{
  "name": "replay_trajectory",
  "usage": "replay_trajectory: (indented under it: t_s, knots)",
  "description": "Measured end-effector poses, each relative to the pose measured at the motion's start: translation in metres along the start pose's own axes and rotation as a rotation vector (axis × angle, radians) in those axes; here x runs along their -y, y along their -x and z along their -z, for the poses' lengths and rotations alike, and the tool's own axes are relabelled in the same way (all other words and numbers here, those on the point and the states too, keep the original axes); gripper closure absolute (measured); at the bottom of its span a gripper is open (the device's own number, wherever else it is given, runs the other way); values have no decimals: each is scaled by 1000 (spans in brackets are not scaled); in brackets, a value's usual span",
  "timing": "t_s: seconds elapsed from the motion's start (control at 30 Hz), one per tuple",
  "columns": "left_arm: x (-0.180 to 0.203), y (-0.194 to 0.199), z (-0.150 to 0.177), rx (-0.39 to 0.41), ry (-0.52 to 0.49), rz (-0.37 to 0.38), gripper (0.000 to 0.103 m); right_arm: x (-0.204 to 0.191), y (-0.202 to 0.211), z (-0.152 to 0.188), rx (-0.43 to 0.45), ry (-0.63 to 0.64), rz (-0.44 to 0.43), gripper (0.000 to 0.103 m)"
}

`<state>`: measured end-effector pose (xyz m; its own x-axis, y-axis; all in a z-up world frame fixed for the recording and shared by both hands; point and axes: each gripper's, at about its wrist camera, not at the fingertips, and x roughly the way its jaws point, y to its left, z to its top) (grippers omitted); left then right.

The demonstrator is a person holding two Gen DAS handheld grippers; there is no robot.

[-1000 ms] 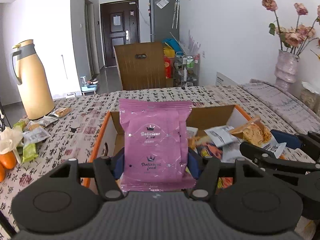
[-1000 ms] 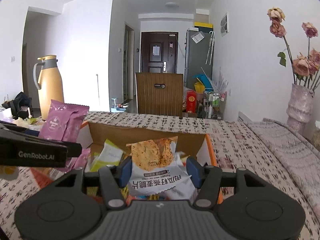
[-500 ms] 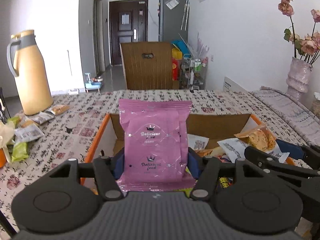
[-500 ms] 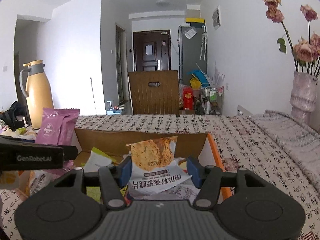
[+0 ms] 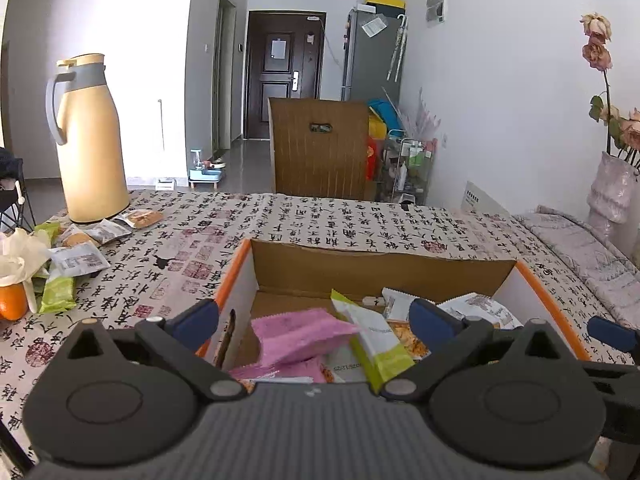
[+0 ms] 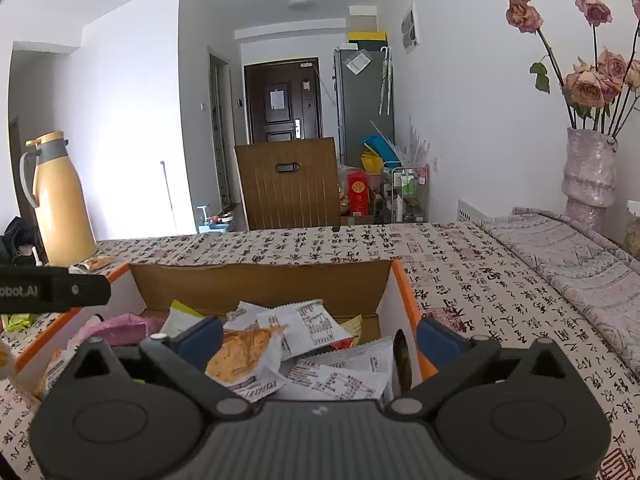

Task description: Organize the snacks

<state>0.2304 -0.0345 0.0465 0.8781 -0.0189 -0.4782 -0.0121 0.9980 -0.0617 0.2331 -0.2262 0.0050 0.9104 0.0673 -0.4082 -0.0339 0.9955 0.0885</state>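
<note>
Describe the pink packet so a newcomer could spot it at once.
Find the orange-edged cardboard box on the calligraphy-print tablecloth. In its left part, between the left gripper's opening jaws but not touched by them, lies the pink packet. It is pink, whereas the neighbouring wrappers are white, lime-green or orange.

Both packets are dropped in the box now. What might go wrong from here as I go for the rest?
The green-and-white packet stands propped on the heap in the box, so it may tip or slide. The left gripper and right gripper, jaws opening, hang low over the box and may snag packets. Loose snacks crowd the thermos.
</note>
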Motion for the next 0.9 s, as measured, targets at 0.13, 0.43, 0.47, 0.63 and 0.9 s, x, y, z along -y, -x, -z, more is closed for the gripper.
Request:
replay_trajectory:
  t_s: [0.13, 0.43, 0.47, 0.63, 0.9]
  knots:
    - [-1, 16, -4, 30, -3, -1, 0, -1, 12, -4, 20, 8, 4, 0]
    - [-11, 55, 4, 51, -2, 7, 0, -6, 52, -1, 42, 23, -10, 0]
    - [-12, 60, 6, 51, -4, 8, 0, -6, 58, 1, 44, 25, -11, 0]
    - [-19, 89, 21, 65, -8, 19, 0, -6, 89, 11, 54, 34, -17, 0]
    - [-27, 126, 52, 65, -21, 56, 0, -5, 135, 32, 57, 38, -37, 0]
